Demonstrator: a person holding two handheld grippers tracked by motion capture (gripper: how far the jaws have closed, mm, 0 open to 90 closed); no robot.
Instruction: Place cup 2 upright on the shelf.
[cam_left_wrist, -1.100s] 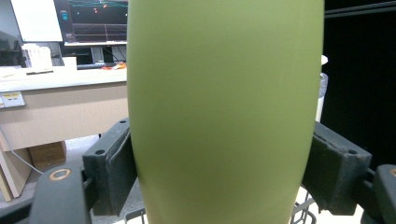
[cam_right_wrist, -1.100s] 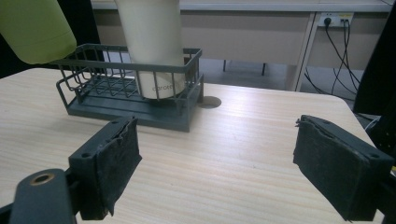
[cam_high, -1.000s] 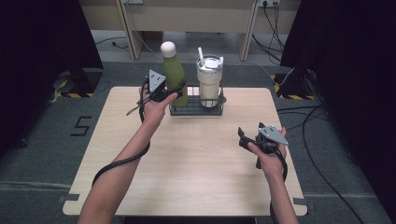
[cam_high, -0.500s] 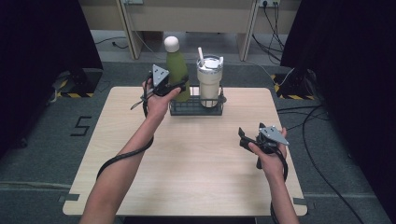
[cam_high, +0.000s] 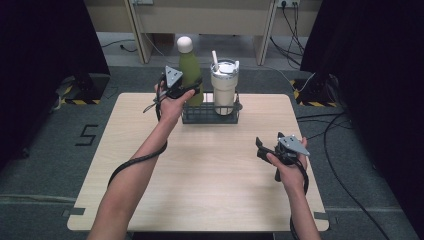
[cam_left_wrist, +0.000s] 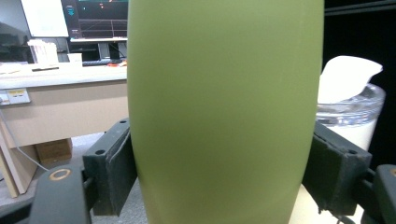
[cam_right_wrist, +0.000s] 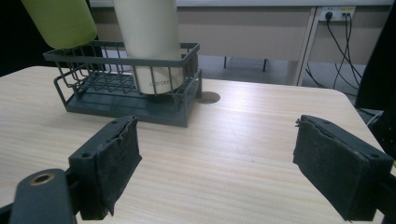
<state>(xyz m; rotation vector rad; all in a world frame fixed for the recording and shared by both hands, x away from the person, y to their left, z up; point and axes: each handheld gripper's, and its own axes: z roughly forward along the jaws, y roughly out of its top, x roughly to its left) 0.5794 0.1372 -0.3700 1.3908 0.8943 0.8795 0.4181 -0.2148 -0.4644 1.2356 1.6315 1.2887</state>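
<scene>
Here, a light wooden table (cam_high: 200, 170) is seen, with a dark wire basket (cam_high: 210, 112) at its far edge. A white tumbler (cam_high: 223, 85) with a straw stands in the basket's right half. The green bottle (cam_high: 190, 75) is held just clear of the basket's left half, clamped between the pads of the left gripper (cam_high: 187, 89). The right gripper (cam_high: 261, 146) is held low over the table's near right, its jaws set apart around nothing.
</scene>
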